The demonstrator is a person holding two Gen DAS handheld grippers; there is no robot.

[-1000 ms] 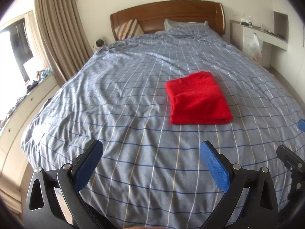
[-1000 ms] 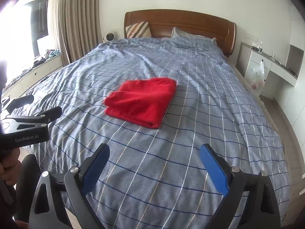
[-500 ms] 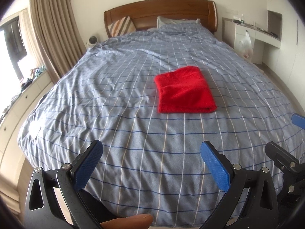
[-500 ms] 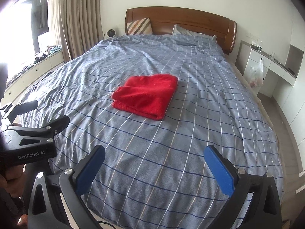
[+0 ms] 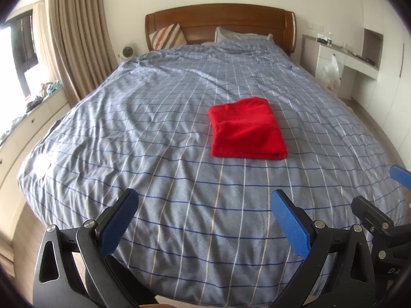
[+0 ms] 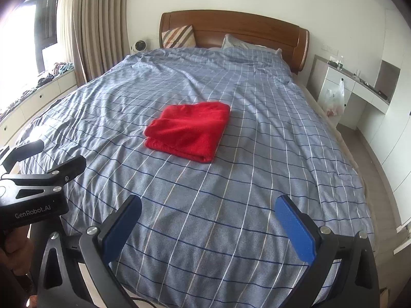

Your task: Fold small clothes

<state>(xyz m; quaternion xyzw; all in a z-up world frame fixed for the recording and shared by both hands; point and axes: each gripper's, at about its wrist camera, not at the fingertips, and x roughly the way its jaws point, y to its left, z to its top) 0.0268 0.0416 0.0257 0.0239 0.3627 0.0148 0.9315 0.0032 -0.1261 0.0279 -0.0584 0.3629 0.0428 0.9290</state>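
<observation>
A red cloth [image 5: 246, 128] lies folded into a neat rectangle on the middle of the bed; it also shows in the right wrist view [image 6: 190, 131]. My left gripper [image 5: 205, 220] is open and empty, held near the foot of the bed, well short of the cloth. My right gripper [image 6: 210, 225] is also open and empty, at the same distance. The right gripper shows at the right edge of the left wrist view [image 5: 380, 220], and the left gripper shows at the left edge of the right wrist view [image 6: 38, 179].
The bed [image 5: 154, 118] has a blue checked cover, a wooden headboard [image 5: 221, 23] and pillows [image 5: 167, 38]. Curtains [image 5: 74, 38] and a low cabinet with clutter [image 5: 25, 118] stand left. A white desk [image 5: 341, 61] with a plastic bag [image 5: 331, 74] stands right.
Both grippers have pulled back from the bed and risen, so the red cloth looks farther away. The cloth has not moved. Both stay open.
</observation>
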